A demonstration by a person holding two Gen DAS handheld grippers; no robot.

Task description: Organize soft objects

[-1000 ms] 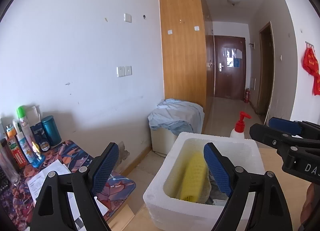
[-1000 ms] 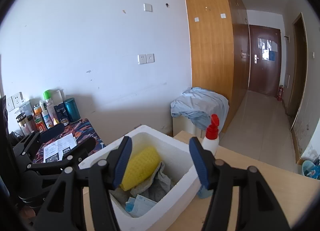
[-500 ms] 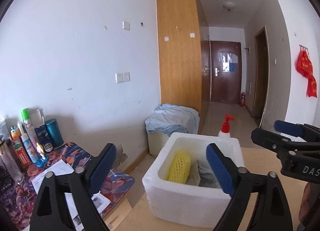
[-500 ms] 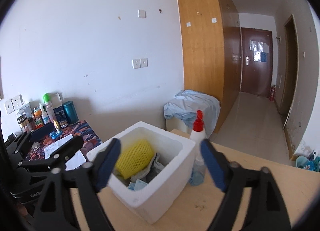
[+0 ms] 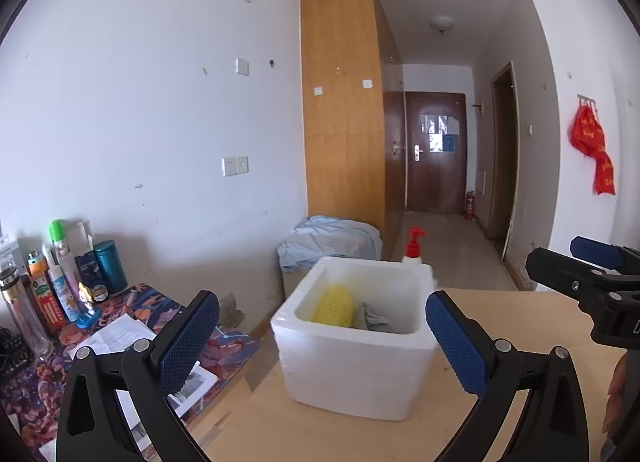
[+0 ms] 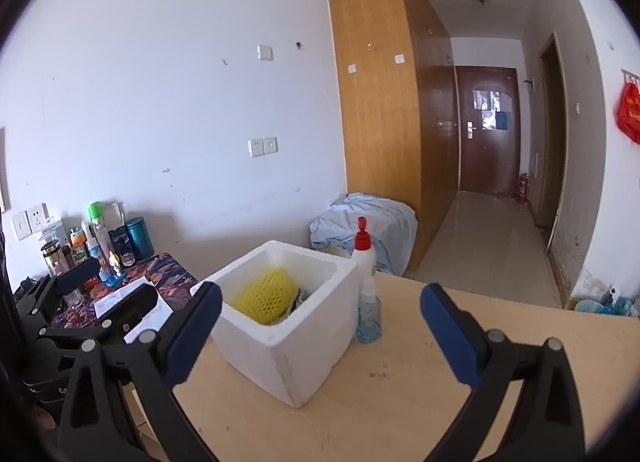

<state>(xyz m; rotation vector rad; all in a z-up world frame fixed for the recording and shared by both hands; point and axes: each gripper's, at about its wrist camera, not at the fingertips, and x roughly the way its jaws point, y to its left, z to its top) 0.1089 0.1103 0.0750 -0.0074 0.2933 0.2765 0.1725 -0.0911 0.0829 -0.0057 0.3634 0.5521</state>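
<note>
Left wrist view: the left gripper (image 5: 322, 326) has its blue-padded jaws spread wide with nothing between them; they have just been opening. Beyond them a white foam box (image 5: 352, 366) stands on the wooden table (image 5: 500, 310), holding a yellow foam mesh sleeve (image 5: 334, 304) and a grey crumpled cloth (image 5: 374, 320). A red-capped spray bottle (image 5: 414, 248) shows just behind the box. The right gripper (image 5: 592, 274) reaches in from the right edge; a white letter on its body is cut off and unreadable. Labels on the bottles (image 5: 60, 286) at left are too small to read. Compared with a second ago the box sits farther off and smaller, and the sleeve has dropped inside and come to rest.

Right wrist view: the right gripper (image 6: 320, 316) is also spread wide and empty, its jaws having just been opening. The foam box (image 6: 288, 338) lies ahead, clear of the pads, with the sleeve (image 6: 266, 294) inside and the spray bottle (image 6: 366, 286) touching its far side. The left gripper (image 6: 96, 302) lies at lower left. The box was between these jaws a second ago; now it is farther away.
</note>
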